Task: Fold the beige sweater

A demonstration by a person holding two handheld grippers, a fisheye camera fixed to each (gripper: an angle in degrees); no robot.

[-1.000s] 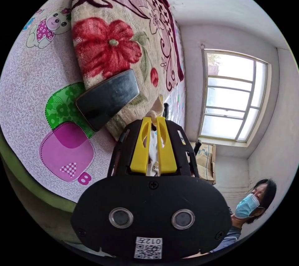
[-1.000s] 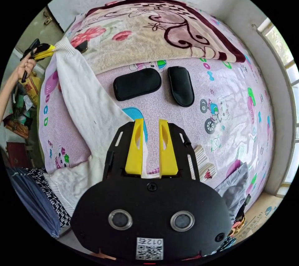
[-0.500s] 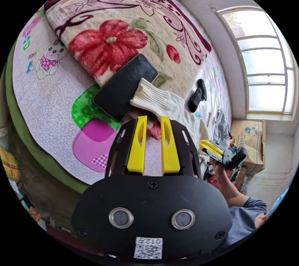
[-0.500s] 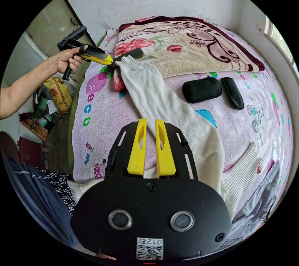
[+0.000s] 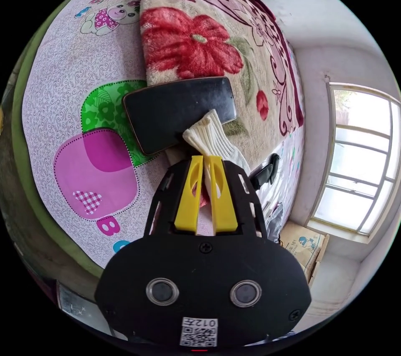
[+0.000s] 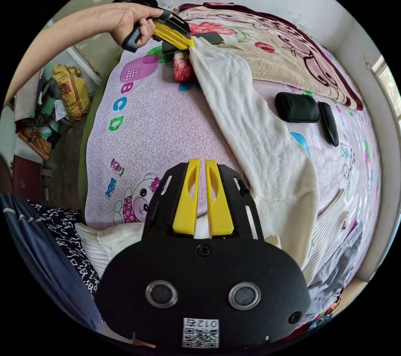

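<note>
Left gripper view: my left gripper (image 5: 205, 164) has its yellow jaws drawn close on the ribbed cuff (image 5: 207, 139) of the beige sweater (image 5: 225, 151). The cuff fans out past the tips at 12 o'clock and lies touching a black phone (image 5: 179, 112) on the edge of the flowered blanket (image 5: 196, 43).

Right gripper view: the sweater (image 6: 259, 139) lies on the bed sheet (image 6: 154, 122) as one long band. It runs from the left gripper (image 6: 188, 44) at 11 o'clock, held in the person's hand (image 6: 131, 22), down to the body of the garment at 4 o'clock. My right gripper (image 6: 201, 164) shows its jaws nearly together at centre. White knit sits just behind their base, but I cannot tell whether they pinch it.

Risks, as I judge them:
- The left jaws hold only the cuff's edge (a thin bite), so a hard pull across the bed may let it slip out.
- The cuff touches the phone, and a sideways sweep could drag the phone off the blanket.
- A red-and-white cloth (image 6: 183, 69) lies just beside the sleeve at 11 o'clock and may get caught in the fold.
- Two black cases (image 6: 311, 112) lie near the sleeve at 2 o'clock, where a fold toward that side could land on them.
</note>
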